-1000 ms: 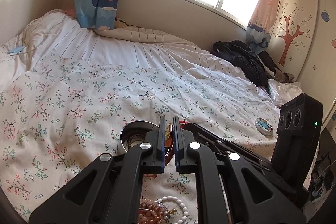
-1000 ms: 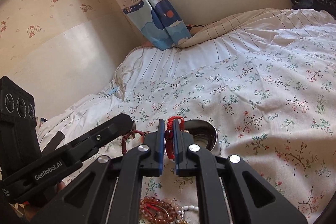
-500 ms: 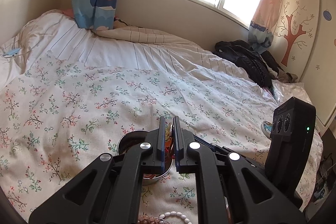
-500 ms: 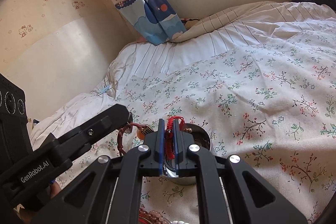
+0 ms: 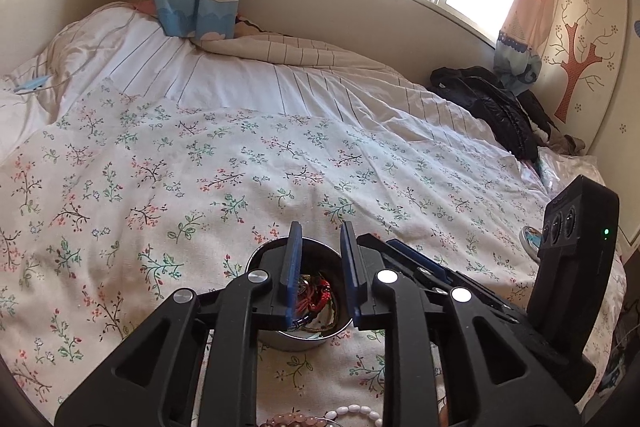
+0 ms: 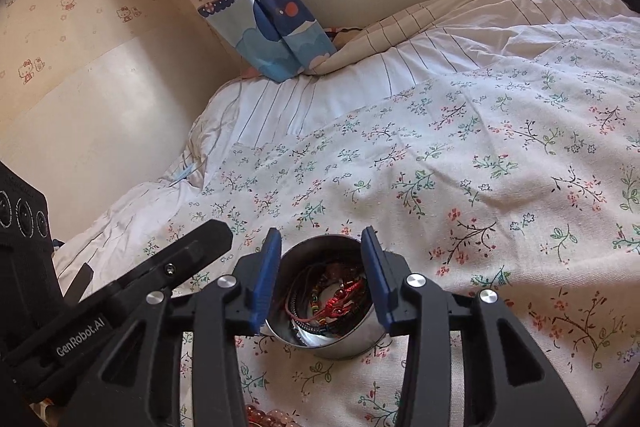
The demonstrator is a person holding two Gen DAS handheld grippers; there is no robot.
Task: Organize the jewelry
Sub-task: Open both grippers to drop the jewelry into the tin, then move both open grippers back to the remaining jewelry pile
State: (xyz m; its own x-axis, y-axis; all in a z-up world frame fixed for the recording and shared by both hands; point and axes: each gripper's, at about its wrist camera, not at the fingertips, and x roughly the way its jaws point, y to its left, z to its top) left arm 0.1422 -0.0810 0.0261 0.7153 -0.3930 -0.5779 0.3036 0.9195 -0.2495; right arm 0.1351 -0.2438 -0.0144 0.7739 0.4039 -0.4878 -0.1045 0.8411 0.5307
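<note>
Nearest you: white bead bracelet (image 5: 357, 411) on the floral quilt (image 6: 480, 163). Your left gripper (image 5: 320, 267) and right gripper (image 6: 320, 267), jaws opening, nothing pinched, flank the round steel bowl (image 6: 362, 337) holding the red cord bracelet (image 6: 340, 297). Beyond: whale-print curtain (image 6: 276, 27).

Tangled cords inside the metal bowl (image 6: 332, 341) cannot be told apart; bead bracelets (image 5: 352, 411) are cut off by the frame's lower edge.
</note>
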